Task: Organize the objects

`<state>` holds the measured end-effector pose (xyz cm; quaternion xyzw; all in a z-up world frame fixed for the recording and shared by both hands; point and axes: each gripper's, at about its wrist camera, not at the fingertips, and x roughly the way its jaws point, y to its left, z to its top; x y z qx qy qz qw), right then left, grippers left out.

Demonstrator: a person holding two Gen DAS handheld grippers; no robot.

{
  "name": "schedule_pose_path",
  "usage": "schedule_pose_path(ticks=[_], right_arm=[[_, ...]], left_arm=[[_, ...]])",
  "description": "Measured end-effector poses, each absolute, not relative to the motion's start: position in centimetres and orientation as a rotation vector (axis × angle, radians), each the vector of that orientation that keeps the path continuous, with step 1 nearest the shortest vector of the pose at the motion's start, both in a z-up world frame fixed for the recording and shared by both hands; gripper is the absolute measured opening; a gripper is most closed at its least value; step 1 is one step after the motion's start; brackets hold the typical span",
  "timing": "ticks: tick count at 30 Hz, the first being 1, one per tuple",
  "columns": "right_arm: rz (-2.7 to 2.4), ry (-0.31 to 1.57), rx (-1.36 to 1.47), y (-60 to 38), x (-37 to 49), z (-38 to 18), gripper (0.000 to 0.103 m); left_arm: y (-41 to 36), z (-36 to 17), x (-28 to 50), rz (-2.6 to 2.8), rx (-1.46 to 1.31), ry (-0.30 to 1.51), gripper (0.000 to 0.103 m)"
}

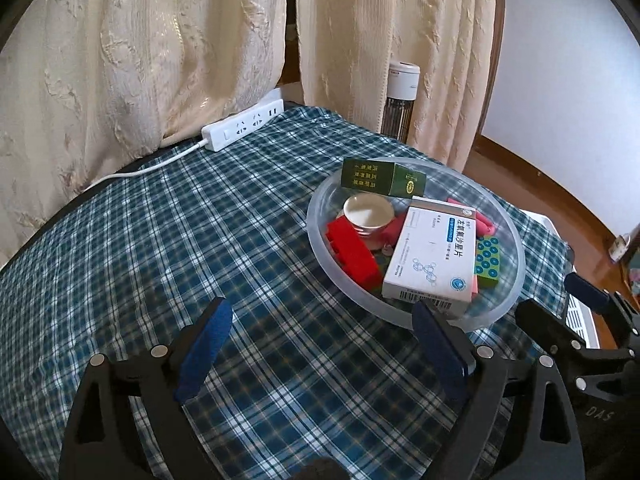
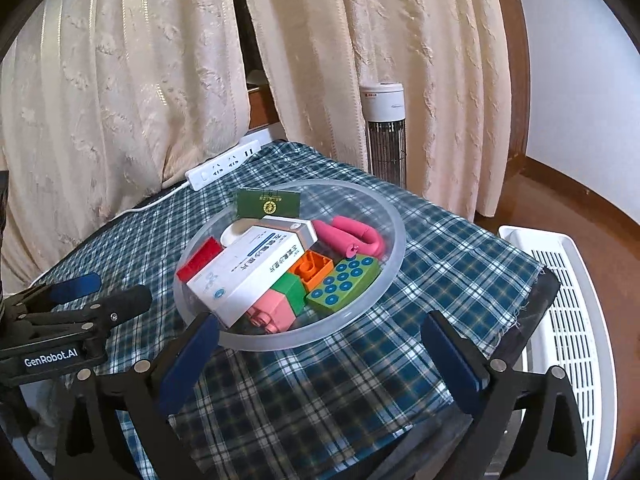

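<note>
Both grippers hang over the plaid worktop [image 1: 200,240], jaws wide, nothing between them. The clear bowl [image 2: 394,216] sits mid-worktop, already holding the lot: white med box [image 2: 248,270], green box [image 2: 267,205], red brick [image 1: 352,254], dotted green brick [image 2: 344,282], orange brick [image 2: 311,268], pink clip [image 2: 348,236], small cup [image 1: 368,212]. From the right gripper [image 2: 320,356] the bowl lies dead ahead, 12 o'clock, near rim just past the left pad. From the left gripper [image 1: 320,344] it's off at approx 1 o'clock, rim by its right pad. Med box long axis runs approx 7 to 1 in the right view. Right hand looks better lined up; a white basket [image 2: 560,320] waits at its 3 o'clock, off the worktop edge.
</note>
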<state>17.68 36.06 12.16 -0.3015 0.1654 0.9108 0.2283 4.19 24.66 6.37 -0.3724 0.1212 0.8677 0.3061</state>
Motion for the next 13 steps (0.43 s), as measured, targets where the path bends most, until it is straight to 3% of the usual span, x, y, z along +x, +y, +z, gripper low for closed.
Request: schedule_pose_path(ticks=[13], right_arm=[[2.503, 0.445, -0.84, 36.11, 17.74, 11.87, 0.102]], left_arm=[[25.39, 6.42, 4.89, 2.288, -0.962, 0.36, 0.095]])
